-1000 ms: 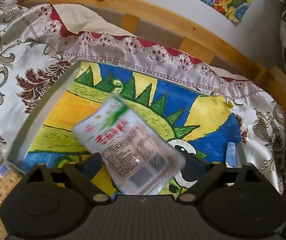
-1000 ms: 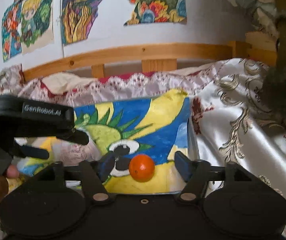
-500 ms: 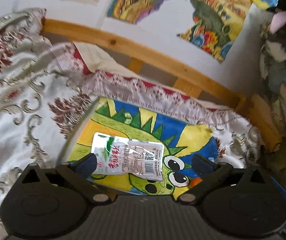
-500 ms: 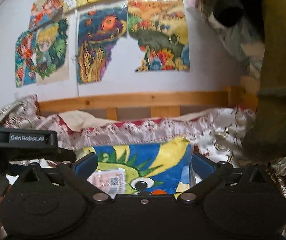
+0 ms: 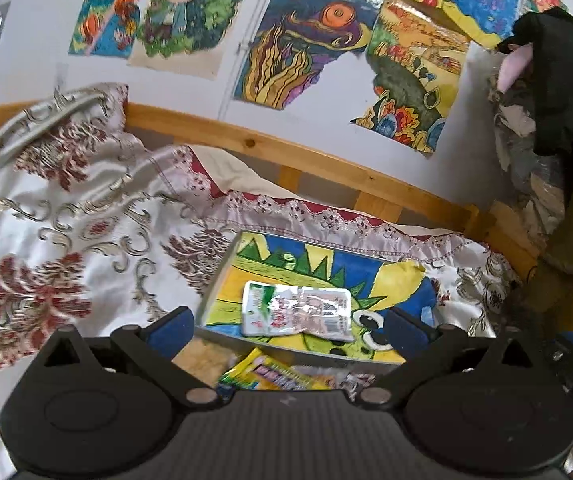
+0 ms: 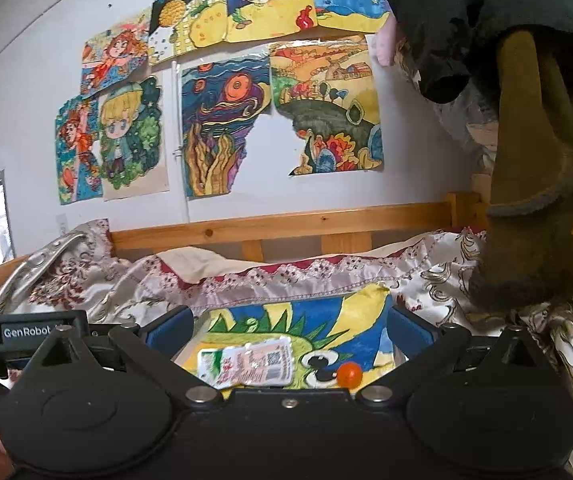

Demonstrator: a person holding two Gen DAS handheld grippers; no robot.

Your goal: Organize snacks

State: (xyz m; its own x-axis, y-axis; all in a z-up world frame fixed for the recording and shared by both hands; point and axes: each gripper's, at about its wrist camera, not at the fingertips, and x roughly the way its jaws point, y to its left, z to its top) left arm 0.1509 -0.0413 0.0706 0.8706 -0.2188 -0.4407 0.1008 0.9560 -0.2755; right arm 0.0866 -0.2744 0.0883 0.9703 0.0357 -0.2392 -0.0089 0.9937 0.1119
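A crinkly white plastic snack packet [image 5: 297, 311] with red lettering is lying flat on a shallow tray lined with a bright dinosaur drawing [image 5: 326, 264], and a small glossy orange ball [image 6: 349, 375] is sitting near it on the same tray. The left gripper [image 5: 288, 326] and right gripper [image 6: 289, 328] are both hanging spread wide with nothing between their blue pads; their jaws have just been opening. Glossy yellow snack wrappers [image 5: 274, 372] are lying just beside the tray's near edge on the satin floral bedspread [image 5: 66, 240].

L gripper [image 5: 288, 326] fingers wide, R gripper [image 6: 289, 330] too
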